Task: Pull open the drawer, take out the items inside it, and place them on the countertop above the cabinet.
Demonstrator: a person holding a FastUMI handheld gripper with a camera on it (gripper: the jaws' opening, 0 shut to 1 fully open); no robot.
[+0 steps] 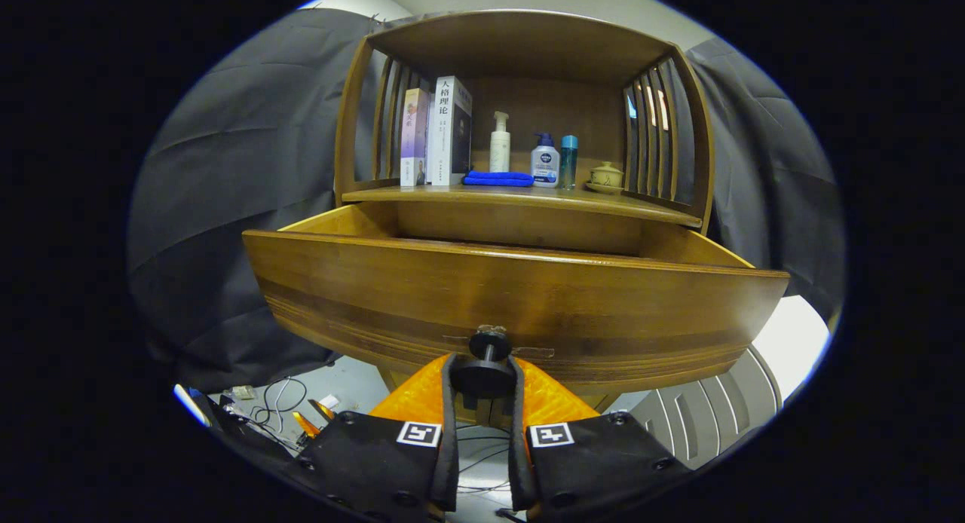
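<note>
Gripper view: the wooden drawer (520, 297) stands pulled out of the cabinet (528, 78) toward the camera, its long front panel running crosswise to the fingers and its open top facing up; the inside is hidden behind the front panel. The gripper (484, 376) is clenched on the drawer knob (486, 365), one finger pressing each side. On the countertop (482, 197) above stand books (441, 131), three bottles (544, 160), a folded blue cloth (497, 178) and a small lidded cup (606, 176).
</note>
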